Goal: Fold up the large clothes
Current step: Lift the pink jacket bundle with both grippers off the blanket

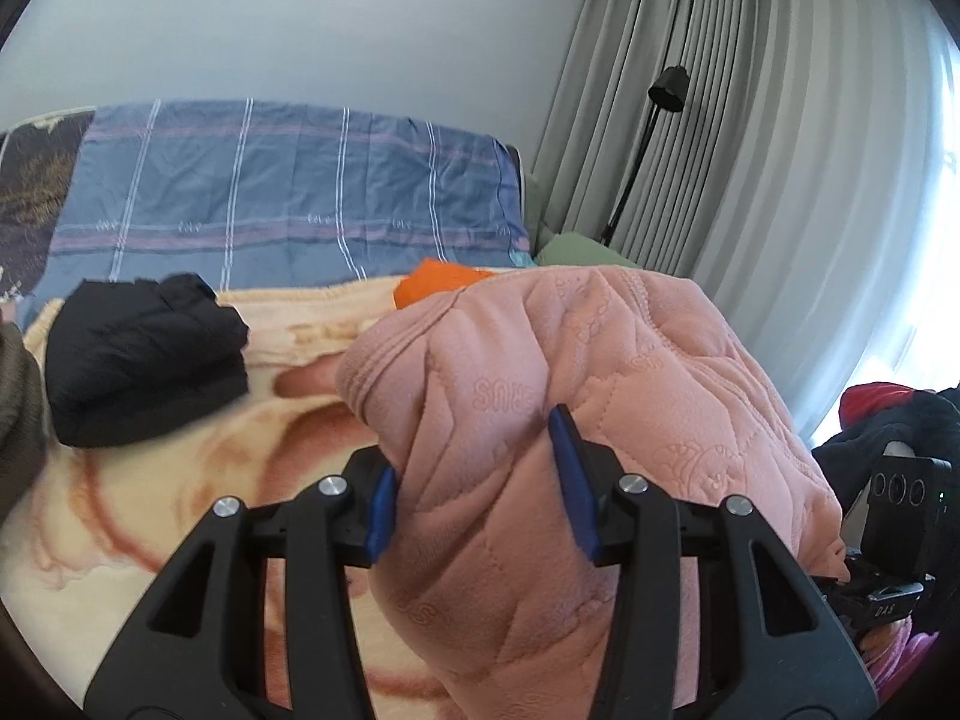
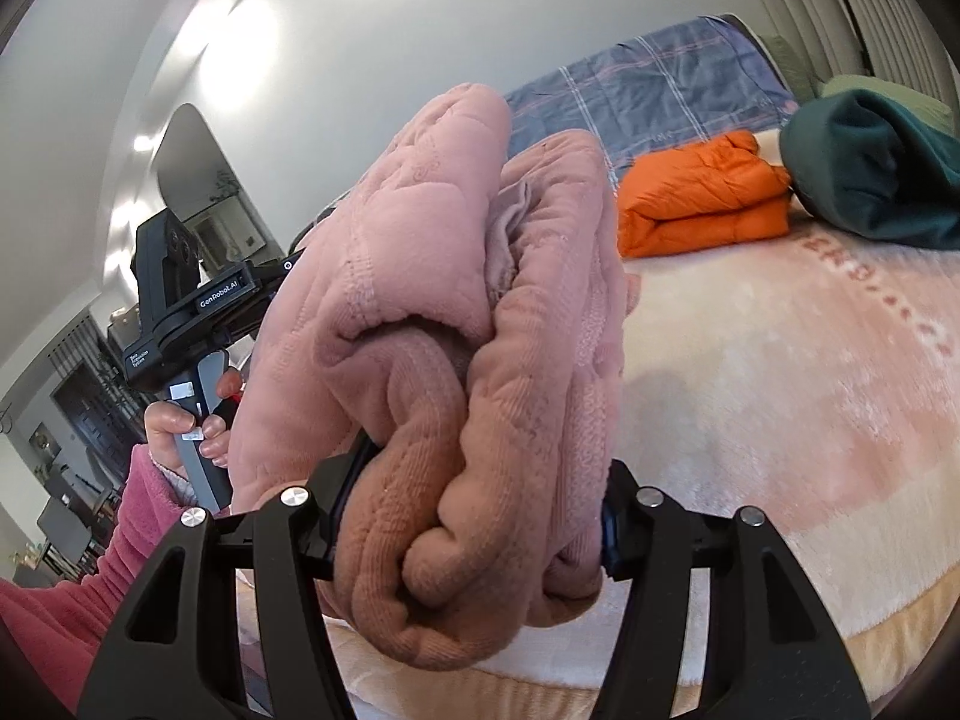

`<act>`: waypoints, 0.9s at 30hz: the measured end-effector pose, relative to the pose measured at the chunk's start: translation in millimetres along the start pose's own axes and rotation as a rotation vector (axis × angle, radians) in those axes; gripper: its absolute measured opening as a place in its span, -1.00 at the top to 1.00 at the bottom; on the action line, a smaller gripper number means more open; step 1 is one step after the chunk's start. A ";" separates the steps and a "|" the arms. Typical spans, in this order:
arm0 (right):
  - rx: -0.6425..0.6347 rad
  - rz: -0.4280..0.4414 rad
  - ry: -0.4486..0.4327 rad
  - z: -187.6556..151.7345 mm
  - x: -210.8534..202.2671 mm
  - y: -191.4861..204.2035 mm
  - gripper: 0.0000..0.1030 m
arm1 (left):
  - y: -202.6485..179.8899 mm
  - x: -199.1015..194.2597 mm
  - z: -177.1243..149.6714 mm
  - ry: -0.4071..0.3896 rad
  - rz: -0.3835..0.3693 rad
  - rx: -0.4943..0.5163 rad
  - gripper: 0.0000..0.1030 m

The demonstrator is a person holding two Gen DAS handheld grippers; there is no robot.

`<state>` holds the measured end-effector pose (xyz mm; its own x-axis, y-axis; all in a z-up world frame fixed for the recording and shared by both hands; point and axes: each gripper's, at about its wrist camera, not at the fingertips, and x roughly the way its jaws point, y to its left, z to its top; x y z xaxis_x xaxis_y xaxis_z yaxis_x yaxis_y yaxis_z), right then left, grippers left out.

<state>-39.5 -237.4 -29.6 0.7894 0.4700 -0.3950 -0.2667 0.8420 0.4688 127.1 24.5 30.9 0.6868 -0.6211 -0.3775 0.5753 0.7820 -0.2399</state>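
Gripping with both tools, you hold the pink quilted fleece garment (image 1: 540, 396) bunched up above the cream and peach plush blanket (image 1: 180, 516) that covers the bed. Your left gripper (image 1: 480, 492) has its blue-padded jaws pressed into a thick fold of the fleece, clamped on it. Your right gripper (image 2: 474, 516) bites a fat roll of the same garment, jaws closed around the ribbed hem, and the blue pads are almost buried in cloth.

No boxes or baskets here; everything sits loose on the bed. Count the folded pieces lying on the blanket: one black puffer jacket (image 1: 144, 360), one orange puffer jacket (image 2: 708, 204), and one dark green fleece bundle (image 2: 876, 174) just beside the orange one. One blue plaid quilt (image 1: 288, 192) lies along the wall behind them.

From the left wrist, the pink fleece hides most of the orange jacket, leaving only a corner. A dark brownish cloth (image 1: 18, 414) is cut off at the left edge, hard to identify. Grey pleated curtains (image 1: 720, 120) hang at the right.
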 end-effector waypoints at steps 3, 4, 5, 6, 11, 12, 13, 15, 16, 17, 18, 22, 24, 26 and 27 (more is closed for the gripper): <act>-0.017 0.017 -0.003 8.4 6.1 2.2 -0.17 | 0.3 -6.9 9.2 -0.016 0.015 0.017 0.10; -0.021 0.023 -0.001 12.3 8.8 2.4 -0.17 | 0.8 -7.6 13.9 -0.021 0.023 0.024 0.10; -0.026 0.028 0.001 17.9 13.5 0.8 -0.17 | 1.8 -6.6 18.5 -0.026 0.032 0.033 0.10; -0.034 0.033 0.002 24.8 18.7 1.3 -0.17 | 1.8 -6.1 23.6 -0.030 0.042 0.043 0.10; -0.071 0.076 -0.022 65.8 45.1 -1.9 -0.17 | 5.0 -0.1 63.0 -0.076 0.111 0.091 0.15; -0.084 0.092 -0.034 79.7 54.6 -4.3 -0.17 | 6.1 0.6 72.4 -0.090 0.121 0.098 0.15; -0.090 0.101 -0.041 86.3 59.1 -5.2 -0.17 | 7.2 1.7 82.1 -0.102 0.130 0.104 0.16; -0.095 0.125 -0.061 108.8 75.2 -11.4 -0.17 | 10.9 7.0 105.4 -0.121 0.153 0.118 0.16; -0.092 0.133 -0.069 119.2 82.9 -14.0 -0.17 | 12.0 10.3 115.5 -0.127 0.165 0.125 0.16; -0.087 0.142 -0.079 131.9 93.1 -17.4 -0.17 | 14.2 16.0 129.2 -0.134 0.183 0.130 0.17; -0.085 0.146 -0.086 140.2 100.2 -19.6 -0.17 | 16.1 22.0 140.1 -0.140 0.199 0.132 0.17; -0.068 0.144 -0.101 170.9 131.8 -30.5 -0.17 | 23.0 50.0 173.4 -0.143 0.281 0.161 0.19; -0.054 0.147 -0.090 184.5 152.5 -38.6 -0.17 | 25.5 67.0 187.5 -0.133 0.334 0.198 0.19; -0.051 0.148 -0.077 193.2 168.7 -45.0 -0.17 | 28.3 84.4 197.7 -0.119 0.388 0.243 0.21; -0.048 0.146 -0.071 198.2 179.4 -49.1 -0.17 | 31.2 92.5 201.4 -0.113 0.409 0.257 0.22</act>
<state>224.8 -246.9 33.1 0.7766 0.5702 -0.2678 -0.4066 0.7784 0.4784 298.1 -19.2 168.6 0.9146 -0.2793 -0.2924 0.3300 0.9334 0.1409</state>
